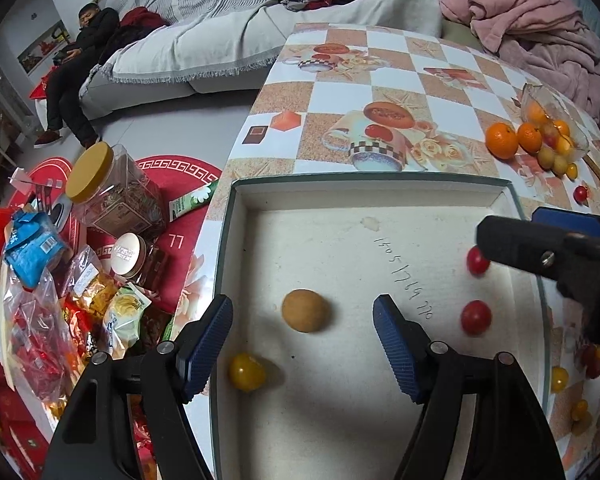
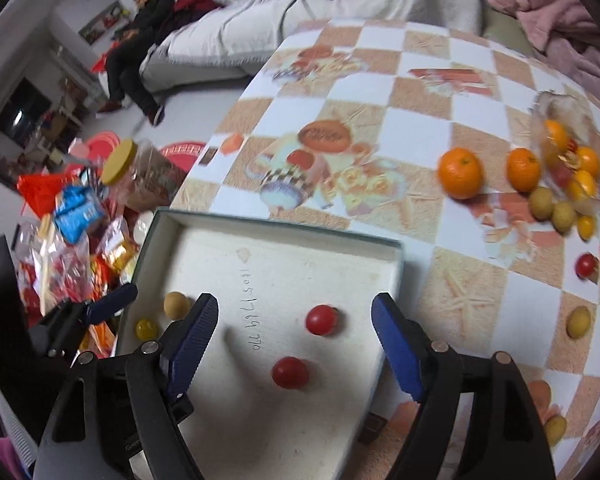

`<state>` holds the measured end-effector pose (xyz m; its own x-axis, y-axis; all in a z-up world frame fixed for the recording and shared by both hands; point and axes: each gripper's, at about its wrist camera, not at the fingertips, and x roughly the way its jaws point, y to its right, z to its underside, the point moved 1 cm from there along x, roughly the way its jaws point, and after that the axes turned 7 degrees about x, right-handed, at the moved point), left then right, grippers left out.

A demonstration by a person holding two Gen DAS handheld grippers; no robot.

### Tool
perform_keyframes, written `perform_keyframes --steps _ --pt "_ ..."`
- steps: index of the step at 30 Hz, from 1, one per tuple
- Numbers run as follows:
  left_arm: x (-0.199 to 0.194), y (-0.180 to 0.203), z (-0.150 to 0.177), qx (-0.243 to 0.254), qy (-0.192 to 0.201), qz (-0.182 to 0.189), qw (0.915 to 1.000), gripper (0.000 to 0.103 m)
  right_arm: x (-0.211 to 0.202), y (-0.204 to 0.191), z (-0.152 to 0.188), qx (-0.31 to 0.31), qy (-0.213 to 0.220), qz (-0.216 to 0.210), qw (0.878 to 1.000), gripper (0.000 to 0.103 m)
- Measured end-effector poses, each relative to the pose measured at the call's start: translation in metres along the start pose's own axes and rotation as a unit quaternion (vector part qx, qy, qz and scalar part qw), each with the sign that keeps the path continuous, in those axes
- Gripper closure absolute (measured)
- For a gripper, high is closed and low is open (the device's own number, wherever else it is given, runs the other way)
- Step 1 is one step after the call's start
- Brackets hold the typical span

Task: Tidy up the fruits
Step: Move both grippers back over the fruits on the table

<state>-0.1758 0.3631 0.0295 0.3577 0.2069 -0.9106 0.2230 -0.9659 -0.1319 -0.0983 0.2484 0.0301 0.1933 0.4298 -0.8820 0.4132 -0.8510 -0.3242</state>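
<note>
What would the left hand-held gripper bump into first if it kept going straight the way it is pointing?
Probably the round tan-brown fruit lying between the open fingers of the left hand-held gripper, on the white floor of the shallow cardboard box. Depth is hard to judge, so it might meet the box floor beside the fruit instead.

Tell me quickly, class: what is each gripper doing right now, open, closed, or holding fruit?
Left gripper: open, holding nothing; a brown fruit lies loose between its fingers.
Right gripper: open, holding nothing; two red tomatoes lie in the tray below.
</note>
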Motion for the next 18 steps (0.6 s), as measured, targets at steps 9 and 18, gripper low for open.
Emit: perform_keyframes --steps 9,18 --pt "-0.023 0.044 -0.009 0.050 0.021 0.025 0.9982 0.029 -0.040 0.059 0.029 0.054 0.021 0.037 0.998 0.021" --pt "-0.039 0.107 -0.025 0.098 0.035 0.062 0.9926 0.029 -0.076 0.131 0.079 0.103 0.021 0.092 0.990 0.021"
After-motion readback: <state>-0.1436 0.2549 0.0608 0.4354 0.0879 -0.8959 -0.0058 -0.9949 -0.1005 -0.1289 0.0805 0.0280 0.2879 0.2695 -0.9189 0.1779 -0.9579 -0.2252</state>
